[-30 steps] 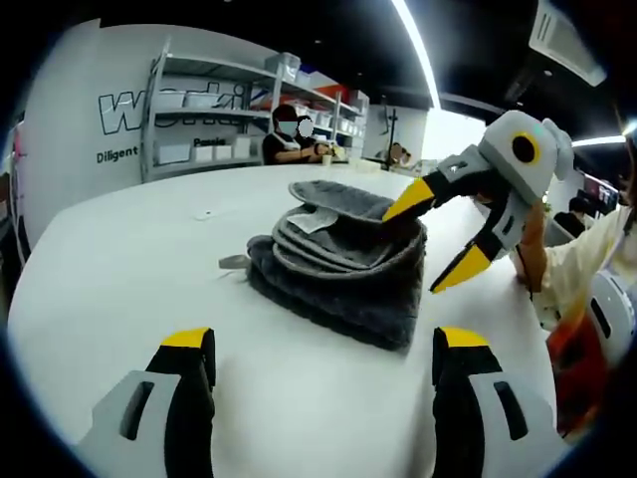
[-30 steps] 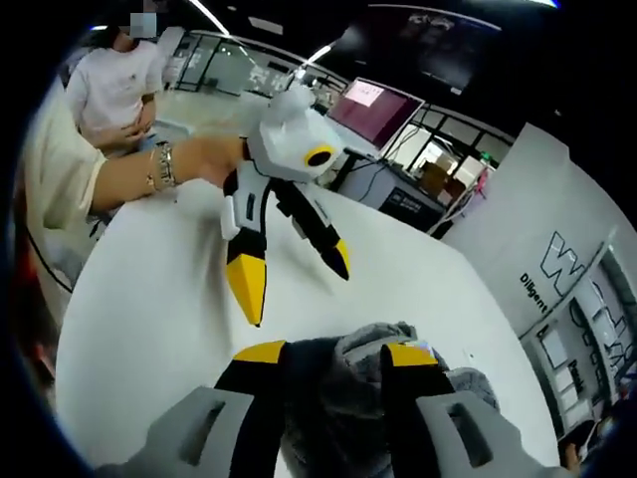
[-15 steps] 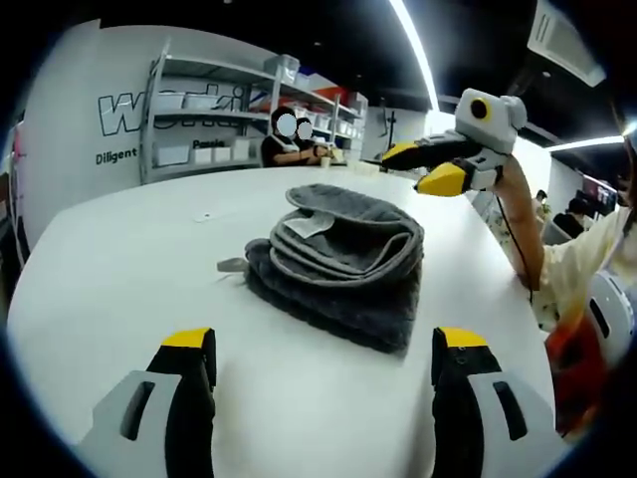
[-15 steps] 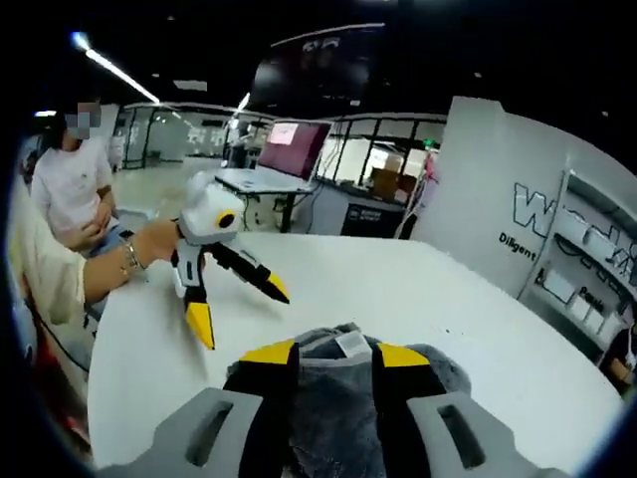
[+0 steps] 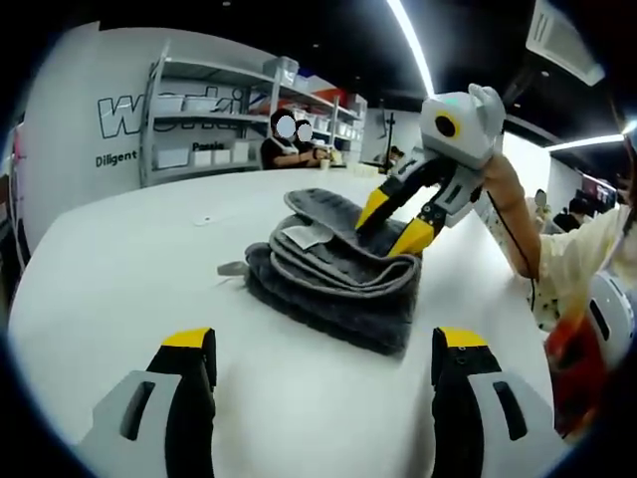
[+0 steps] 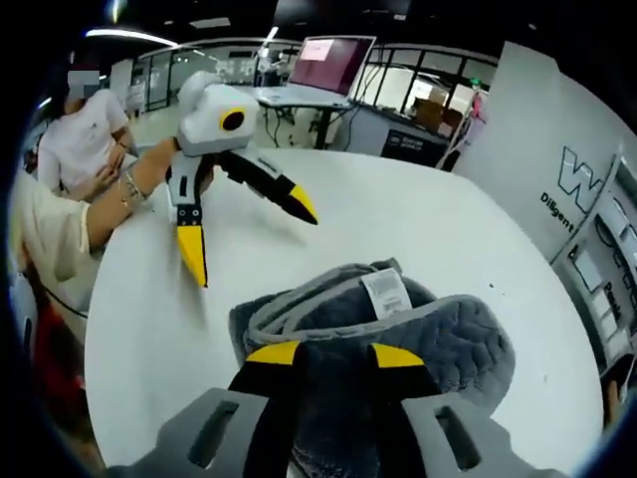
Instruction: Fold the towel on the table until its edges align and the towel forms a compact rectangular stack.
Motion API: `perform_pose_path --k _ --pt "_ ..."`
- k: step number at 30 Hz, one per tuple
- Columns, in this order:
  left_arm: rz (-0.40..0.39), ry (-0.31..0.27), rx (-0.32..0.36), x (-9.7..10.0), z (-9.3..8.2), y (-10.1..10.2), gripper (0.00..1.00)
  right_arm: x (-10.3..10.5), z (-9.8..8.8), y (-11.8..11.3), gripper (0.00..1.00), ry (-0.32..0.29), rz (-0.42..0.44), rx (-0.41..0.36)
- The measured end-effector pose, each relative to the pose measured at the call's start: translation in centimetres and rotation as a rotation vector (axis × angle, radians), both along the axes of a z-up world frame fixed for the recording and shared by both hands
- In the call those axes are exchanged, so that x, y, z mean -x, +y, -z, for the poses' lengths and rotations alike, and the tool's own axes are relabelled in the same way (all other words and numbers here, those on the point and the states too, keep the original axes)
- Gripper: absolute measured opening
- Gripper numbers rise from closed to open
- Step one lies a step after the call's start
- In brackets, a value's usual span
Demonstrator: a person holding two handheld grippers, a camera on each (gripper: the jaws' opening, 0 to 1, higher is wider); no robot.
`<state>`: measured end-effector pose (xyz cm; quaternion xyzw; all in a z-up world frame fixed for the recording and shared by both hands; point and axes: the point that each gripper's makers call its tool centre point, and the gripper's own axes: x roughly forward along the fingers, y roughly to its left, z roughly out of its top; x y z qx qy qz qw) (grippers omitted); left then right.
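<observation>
The towel (image 5: 333,269) lies on the white table (image 5: 129,259) as a grey, thick, rounded heap of folds, its white label (image 6: 383,292) turned up; we judge it soft, limp and fairly light, with a nap that will drag rather than slide, so it will sag from any single hold and its layers will slip against each other. The right gripper (image 5: 393,221) comes down on the top flap, its yellow tips just parted with the flap's edge between them; whether they pinch the cloth we cannot tell. We would take the towel by two corners of one edge, not by the bulk. The left gripper (image 6: 244,239) hangs above bare table beside the heap, jaws spread wide and holding nothing. Beyond the table stand shelves (image 5: 214,110) and a seated person (image 6: 90,149).
</observation>
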<state>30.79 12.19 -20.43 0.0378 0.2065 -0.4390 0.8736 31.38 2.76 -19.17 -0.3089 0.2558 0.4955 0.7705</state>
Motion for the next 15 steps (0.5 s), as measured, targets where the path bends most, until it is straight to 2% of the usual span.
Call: perform_pose_path --k 9,15 --pt "0.001 -0.001 -0.001 0.0 0.0 -0.1 0.88 0.8 2.1 -0.3 0.09 0.061 -0.033 0.041" --pt "0.001 0.001 0.001 -0.1 0.0 0.0 0.88 0.9 2.1 -0.3 0.02 0.05 -0.045 0.042"
